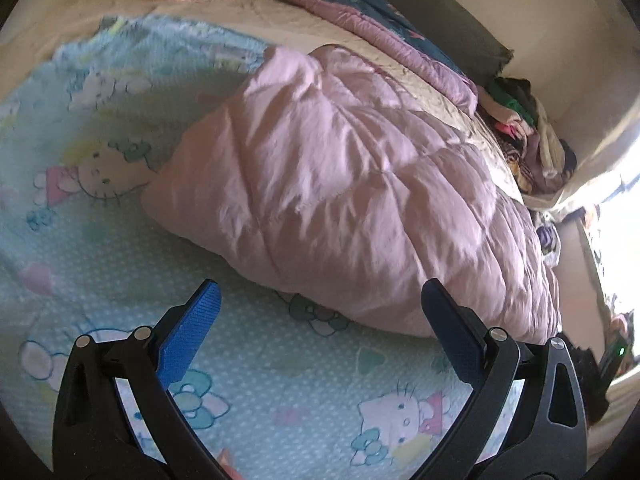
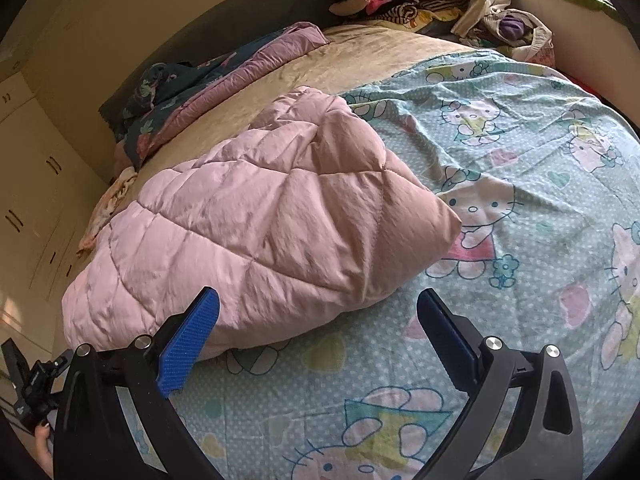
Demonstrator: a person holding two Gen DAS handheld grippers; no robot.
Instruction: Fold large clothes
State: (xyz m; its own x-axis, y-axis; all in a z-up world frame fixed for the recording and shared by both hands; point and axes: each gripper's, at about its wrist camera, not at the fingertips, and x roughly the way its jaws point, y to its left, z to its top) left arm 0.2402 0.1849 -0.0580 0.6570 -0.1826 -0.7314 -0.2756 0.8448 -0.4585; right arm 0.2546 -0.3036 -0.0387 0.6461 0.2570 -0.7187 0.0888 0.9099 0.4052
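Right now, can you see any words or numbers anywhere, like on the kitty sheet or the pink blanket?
No readable words or numbers.
Kitty sheet: only cartoon cats, hearts and dots, no letters.
Pink blanket: plain quilted fabric, no label showing.
Black device at the lower left of the right wrist view: a small white mark, too small to read.

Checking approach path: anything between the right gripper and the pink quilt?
Nothing in the way. In the right wrist view, only the Hello Kitty sheet lies between the open right gripper and the folded pink quilt, whose near edge sits just ahead.
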